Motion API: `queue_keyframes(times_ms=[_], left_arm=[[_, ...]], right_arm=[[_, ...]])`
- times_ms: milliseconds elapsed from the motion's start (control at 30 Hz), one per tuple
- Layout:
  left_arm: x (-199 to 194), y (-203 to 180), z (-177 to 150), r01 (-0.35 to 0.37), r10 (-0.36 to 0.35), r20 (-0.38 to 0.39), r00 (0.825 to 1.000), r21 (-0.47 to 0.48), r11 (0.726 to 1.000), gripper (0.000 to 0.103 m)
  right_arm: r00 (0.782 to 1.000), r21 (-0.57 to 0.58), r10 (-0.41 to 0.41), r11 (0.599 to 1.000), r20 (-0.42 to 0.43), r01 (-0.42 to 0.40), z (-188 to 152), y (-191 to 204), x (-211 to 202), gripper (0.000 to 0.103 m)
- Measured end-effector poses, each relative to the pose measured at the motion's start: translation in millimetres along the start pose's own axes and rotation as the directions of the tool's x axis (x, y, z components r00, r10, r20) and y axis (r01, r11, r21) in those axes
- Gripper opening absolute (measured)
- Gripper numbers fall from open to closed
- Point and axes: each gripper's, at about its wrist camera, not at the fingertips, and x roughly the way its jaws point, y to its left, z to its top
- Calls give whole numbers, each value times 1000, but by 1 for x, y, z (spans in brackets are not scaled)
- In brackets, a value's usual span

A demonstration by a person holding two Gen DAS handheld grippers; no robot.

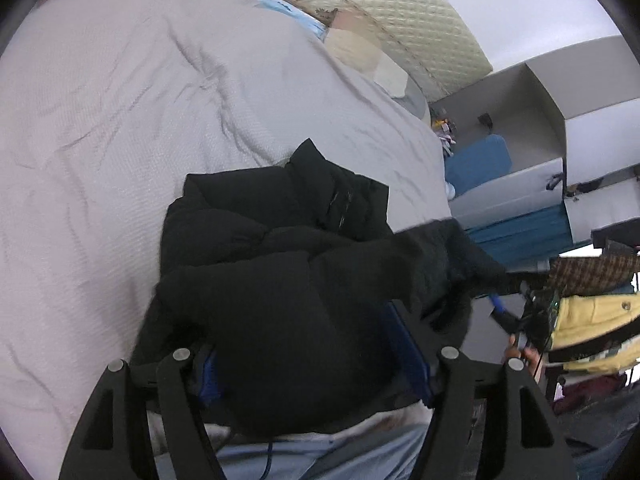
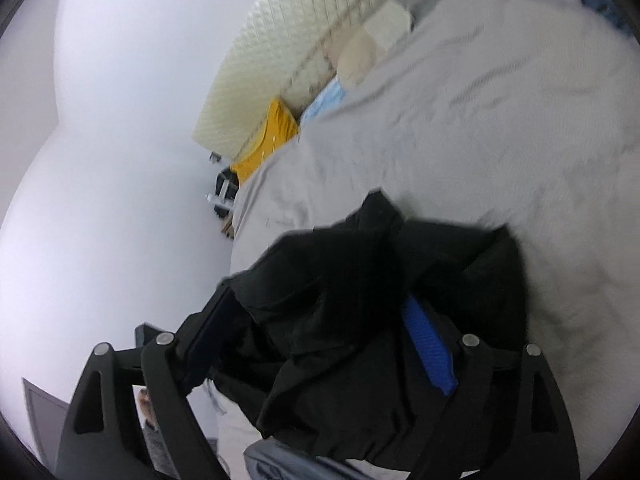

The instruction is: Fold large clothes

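A black padded jacket (image 1: pixel 280 240) lies bunched and partly folded on the pale grey bedspread (image 1: pixel 120 120), near the bed's front edge. My left gripper (image 1: pixel 300 332) stands wide, its blue pads (image 1: pixel 406 344) on either side of the jacket's near bulge. The fabric fills the gap between the jaws but looks slack. In the right wrist view the same jacket (image 2: pixel 440 260) drapes over my right gripper (image 2: pixel 316 300), whose jaws are also wide. One blue pad (image 2: pixel 428 352) lies bare beside the cloth. A hand (image 1: pixel 524 356) shows at the right edge of the left wrist view.
A cream quilted headboard (image 1: pixel 400 12) backs the bed, with pillows, a yellow cushion (image 2: pixel 276 128) and a light blue cloth along it. Grey shelving (image 1: pixel 560 120) and a blue box stand right of the bed. Yellow and patterned clothes (image 1: pixel 592 320) are piled there. A white wall (image 2: pixel 120 160) runs along the bed's other side.
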Motion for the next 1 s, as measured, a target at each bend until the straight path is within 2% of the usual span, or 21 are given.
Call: queue_keyframes(times_ms=[100,133,200,267,333,433,533,633,733,833,933,967,1000], left_arm=[[-28,19,0,-41,43,61,997,-23,999,71],[-34,24,1,-43,45,78,996,-27,999,75],[-50,31,-1,-91,93,141,986,-16,996,85],[-50,29,-5,-148,145,164,976,7,989,86],[-37,21,-9,-157,149,158,976,42,987,86],[7,7,-7,-230,222,134,966,55,972,86],[47,1,5,-228,227,100,969,-3,974,86],[72,1,17,-262,267,94,959,-66,963,86],[92,5,35,-307,317,84,945,-119,944,86],[116,10,48,-381,388,31,921,-131,915,86],[142,13,52,-453,452,-32,892,-71,889,86],[152,13,52,-487,485,-55,873,-27,873,86],[157,15,50,-498,497,-62,866,-11,867,85]], right_arm=[[996,-6,-49,999,79,50,2,-6,-27,86],[994,-3,-65,998,88,66,1,-8,-30,86],[993,-32,-81,996,81,84,-9,-10,-31,86],[992,-98,-112,988,52,117,-20,-4,-21,86],[983,-204,-177,962,39,181,-35,9,-4,86],[963,-332,-265,906,41,263,-54,23,29,86],[940,-318,-335,887,55,335,-58,22,60,86],[934,-280,-350,892,66,354,-52,18,77,86],[925,-261,-374,888,71,379,-41,19,92,86],[884,-291,-465,841,45,457,-32,16,116,86],[836,-351,-549,784,-8,512,-27,4,144,86],[828,-359,-560,780,-33,513,-27,-1,151,81],[825,-362,-562,781,-52,509,-29,-7,154,68]])
